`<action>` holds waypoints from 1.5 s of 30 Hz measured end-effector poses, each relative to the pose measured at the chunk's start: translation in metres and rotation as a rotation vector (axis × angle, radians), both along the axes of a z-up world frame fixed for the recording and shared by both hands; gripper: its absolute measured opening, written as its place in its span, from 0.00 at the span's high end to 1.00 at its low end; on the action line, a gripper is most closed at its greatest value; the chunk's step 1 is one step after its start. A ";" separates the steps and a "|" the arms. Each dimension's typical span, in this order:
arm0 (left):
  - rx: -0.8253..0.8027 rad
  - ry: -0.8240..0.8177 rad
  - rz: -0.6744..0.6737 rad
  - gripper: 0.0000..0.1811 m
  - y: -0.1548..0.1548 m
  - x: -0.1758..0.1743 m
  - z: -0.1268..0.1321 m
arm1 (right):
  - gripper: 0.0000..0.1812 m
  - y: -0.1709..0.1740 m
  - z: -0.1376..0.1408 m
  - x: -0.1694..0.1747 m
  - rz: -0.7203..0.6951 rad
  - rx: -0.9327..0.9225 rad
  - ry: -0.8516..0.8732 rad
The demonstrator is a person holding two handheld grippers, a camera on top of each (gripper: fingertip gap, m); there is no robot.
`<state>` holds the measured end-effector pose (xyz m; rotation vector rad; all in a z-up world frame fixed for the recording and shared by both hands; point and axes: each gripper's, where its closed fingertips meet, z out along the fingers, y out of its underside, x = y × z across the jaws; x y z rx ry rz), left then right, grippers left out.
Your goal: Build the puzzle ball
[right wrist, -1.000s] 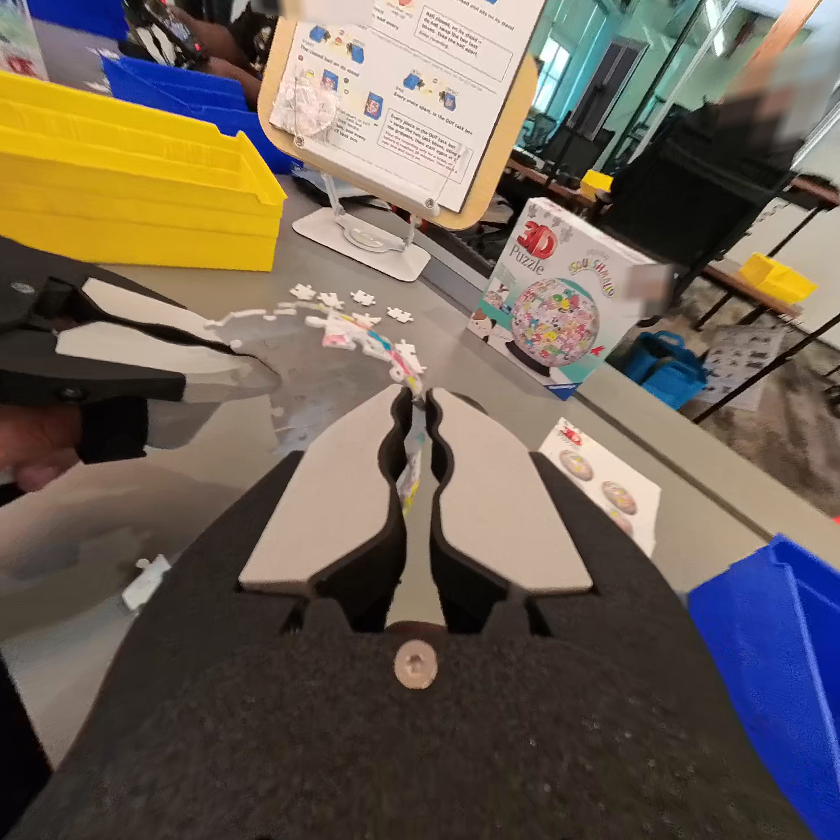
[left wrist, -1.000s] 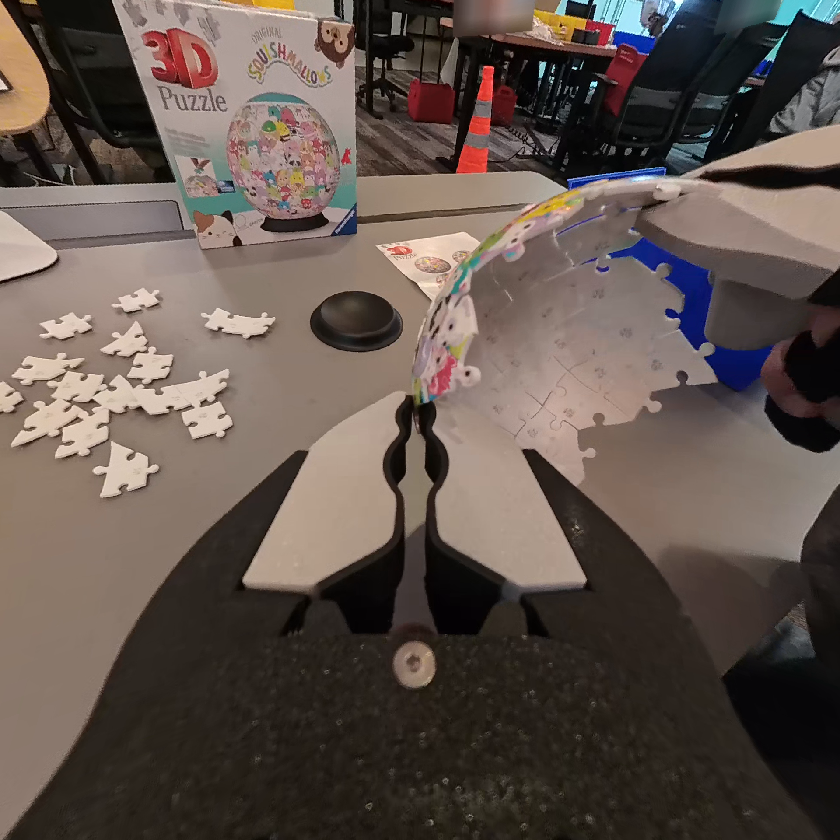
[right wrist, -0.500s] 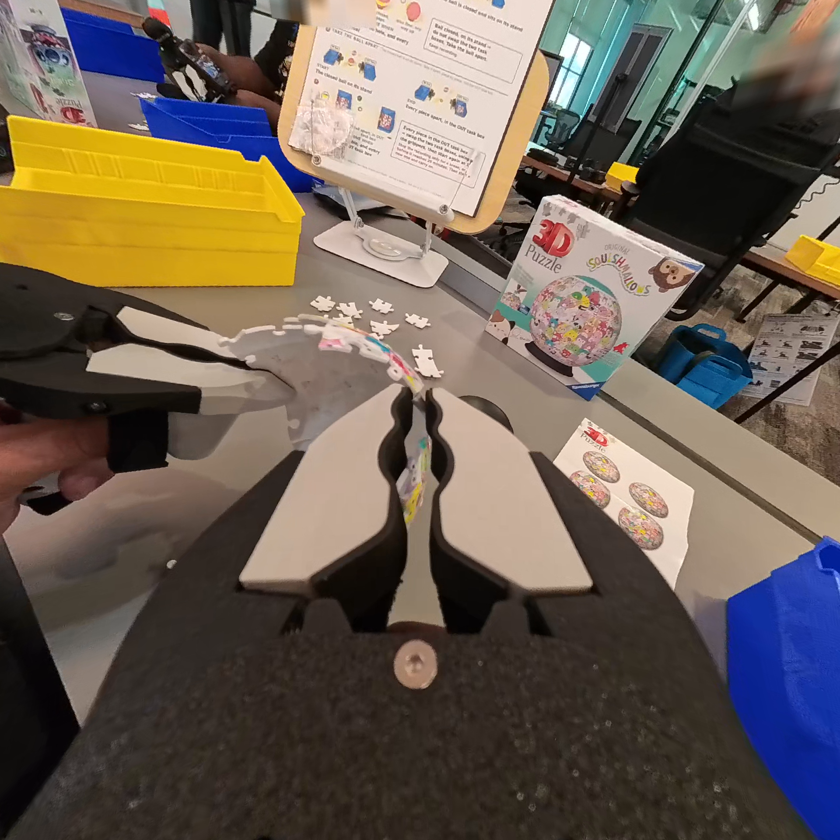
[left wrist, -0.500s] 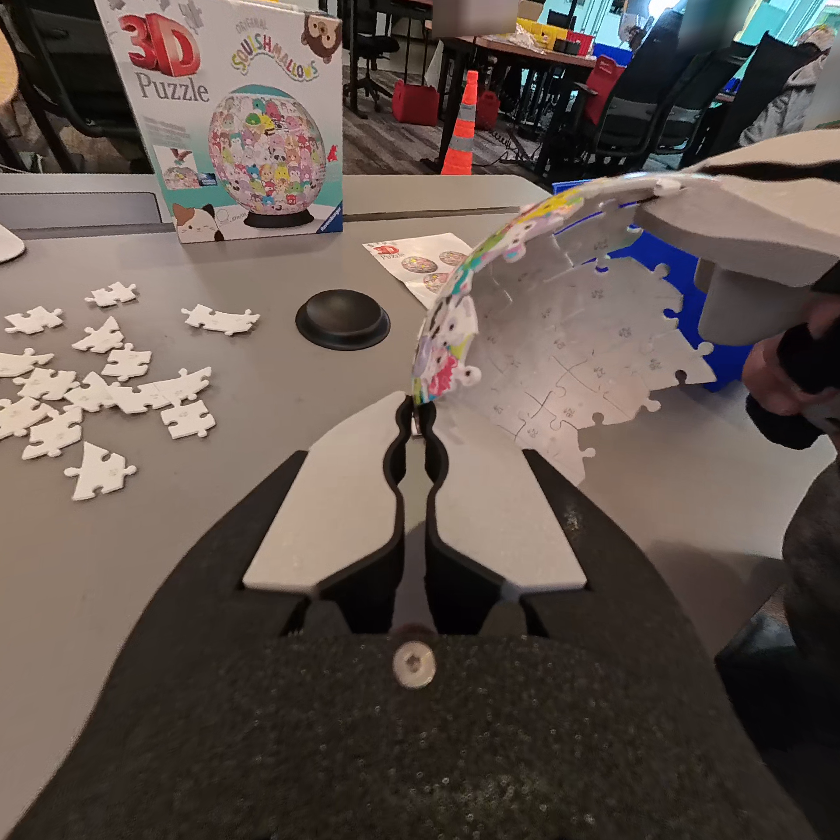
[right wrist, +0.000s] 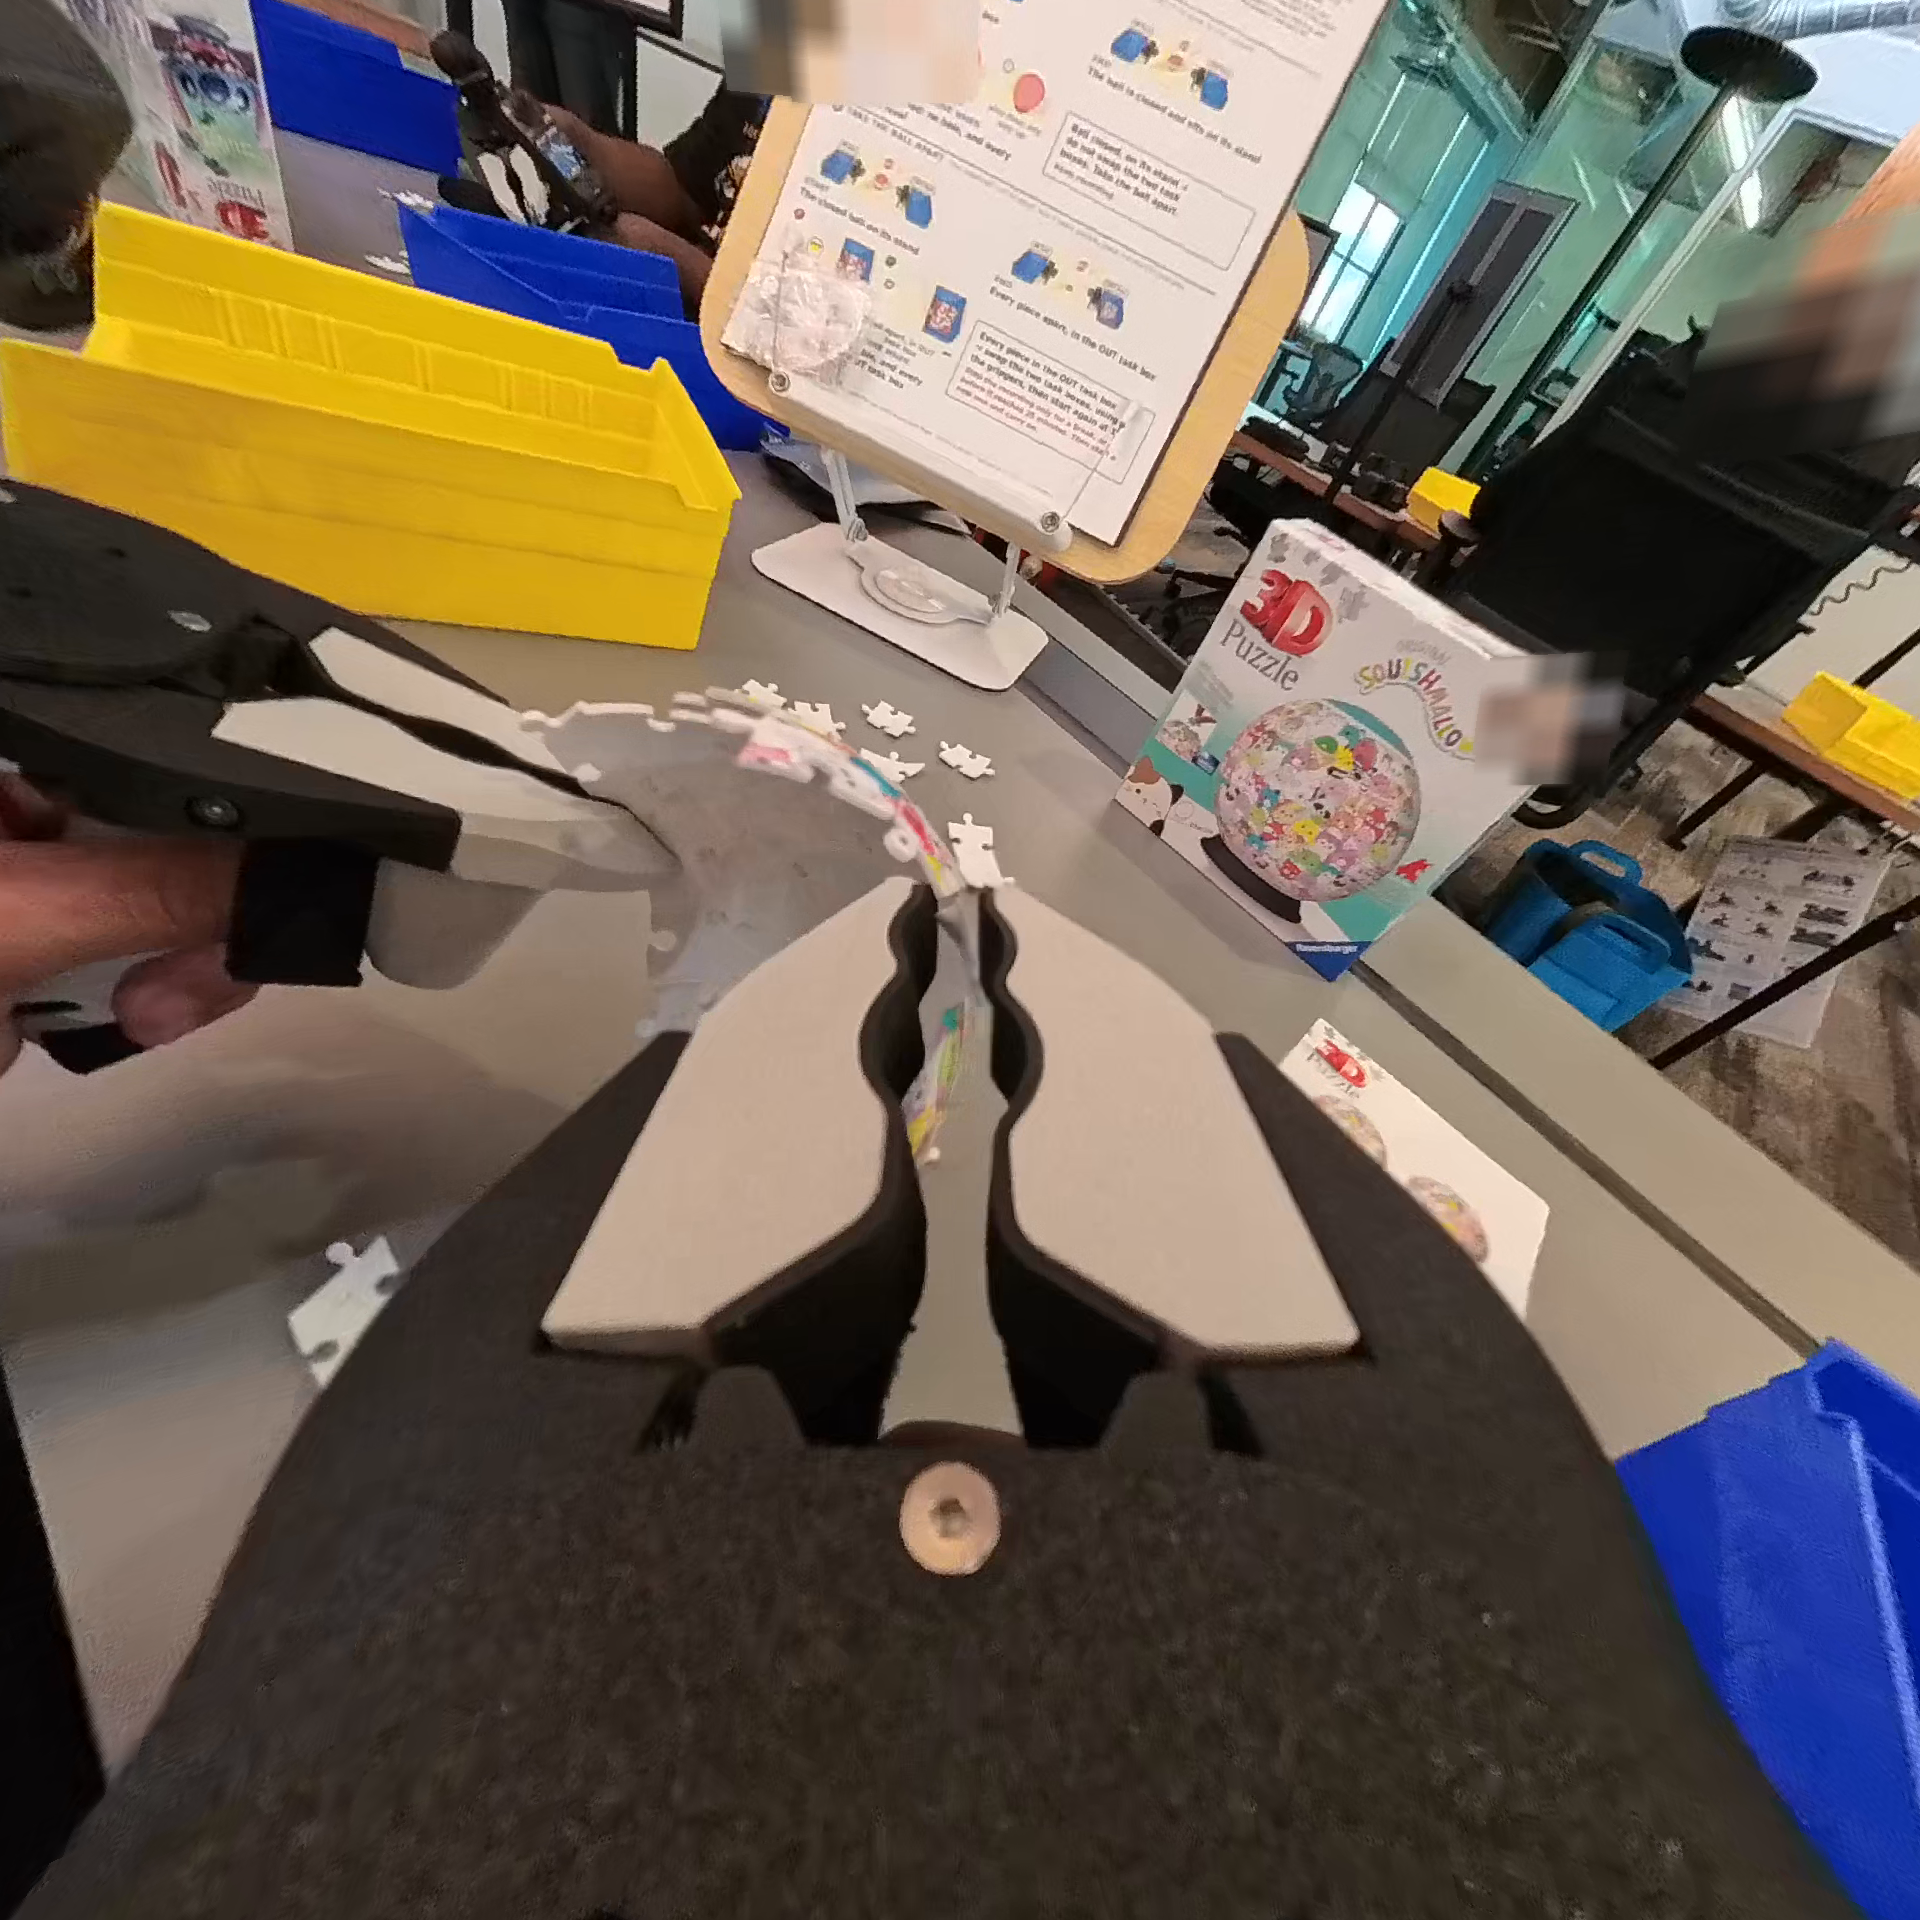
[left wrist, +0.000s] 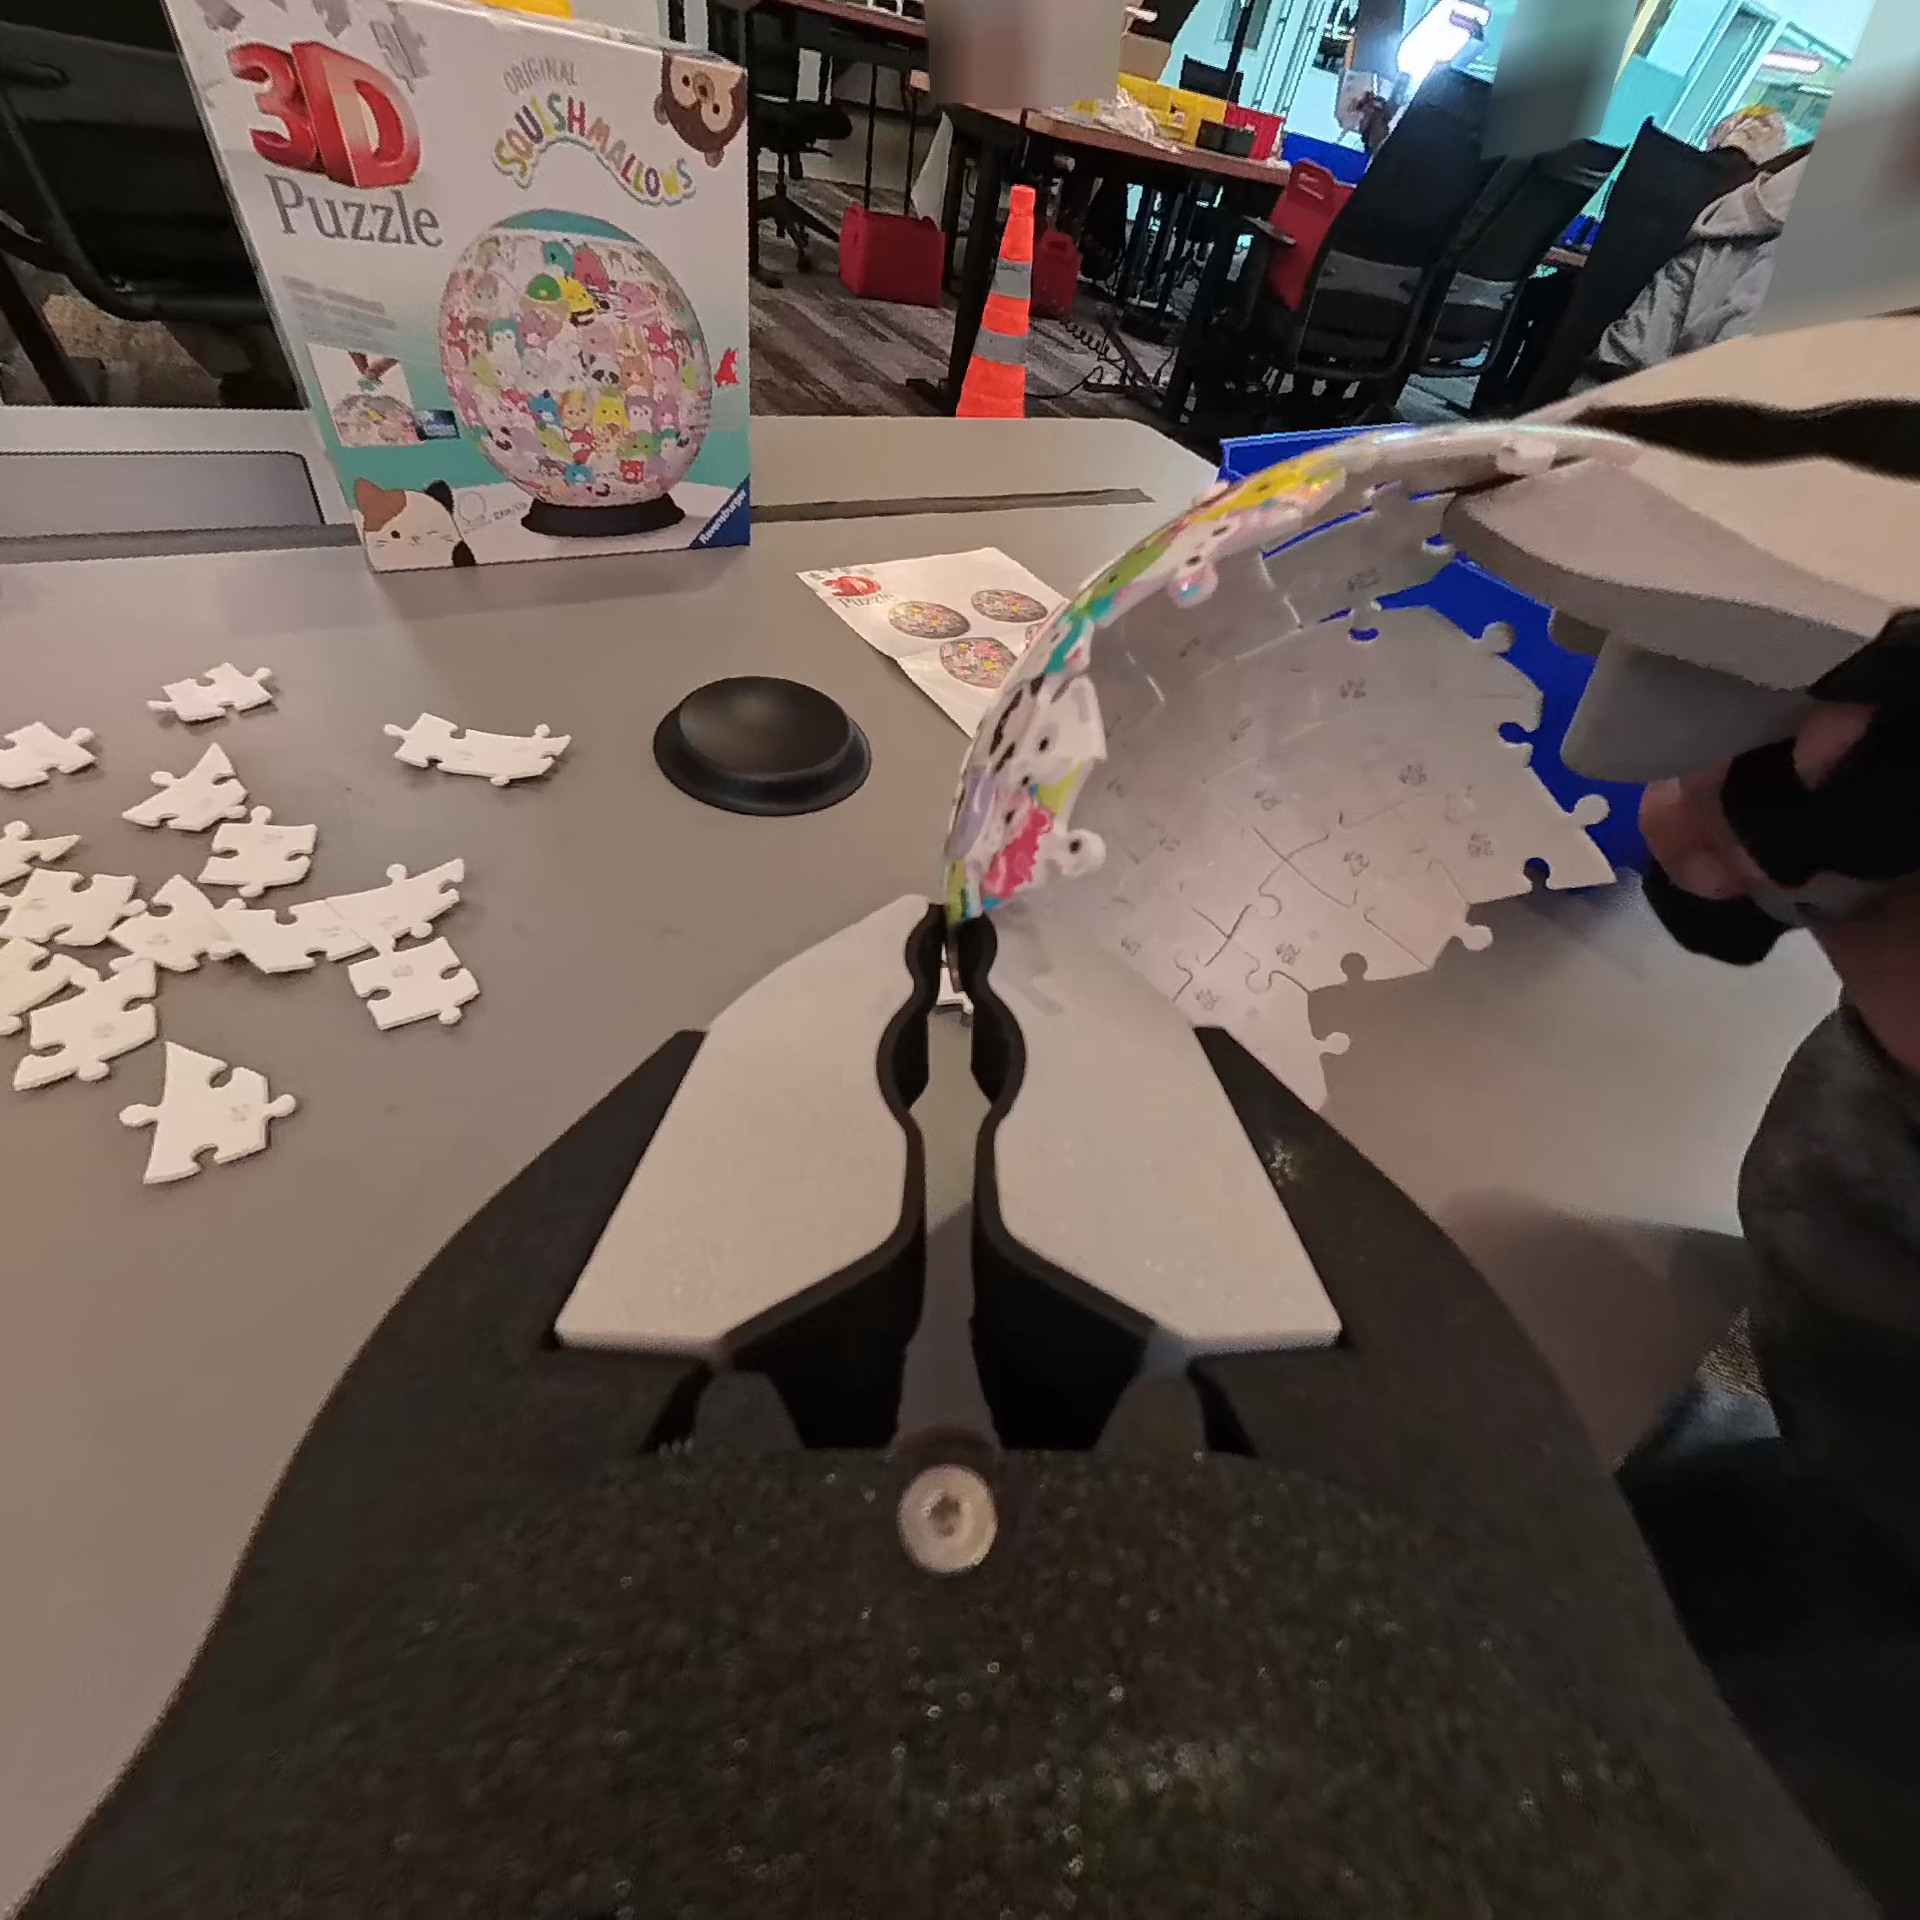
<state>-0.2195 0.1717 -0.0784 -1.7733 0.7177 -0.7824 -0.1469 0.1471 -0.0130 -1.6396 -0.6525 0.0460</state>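
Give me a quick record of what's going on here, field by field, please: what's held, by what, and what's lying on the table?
held: half-built ball, a curved shell, printed outside, white inside
left gripper: shut on the shell's lower edge
right gripper: shut on the shell's opposite edge
shell position: lifted off the table
loose pieces: scattered white side up, left of the left gripper
stand: black, round, empty, on the table
box: upright at the back
leaflet: flat beside the stand
bins: yellow bin; blue bin
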 end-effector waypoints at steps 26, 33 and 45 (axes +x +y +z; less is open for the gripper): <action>0.009 0.055 -0.018 0.99 -0.002 0.003 -0.003 | 0.99 -0.001 -0.003 0.005 0.002 0.079 -0.215; 0.030 0.079 -0.029 0.99 -0.004 0.005 -0.004 | 0.92 0.001 -0.008 0.007 0.005 0.055 -0.226; 0.051 0.085 -0.034 0.99 -0.006 0.007 -0.001 | 0.98 -0.001 -0.008 0.005 0.017 0.042 -0.237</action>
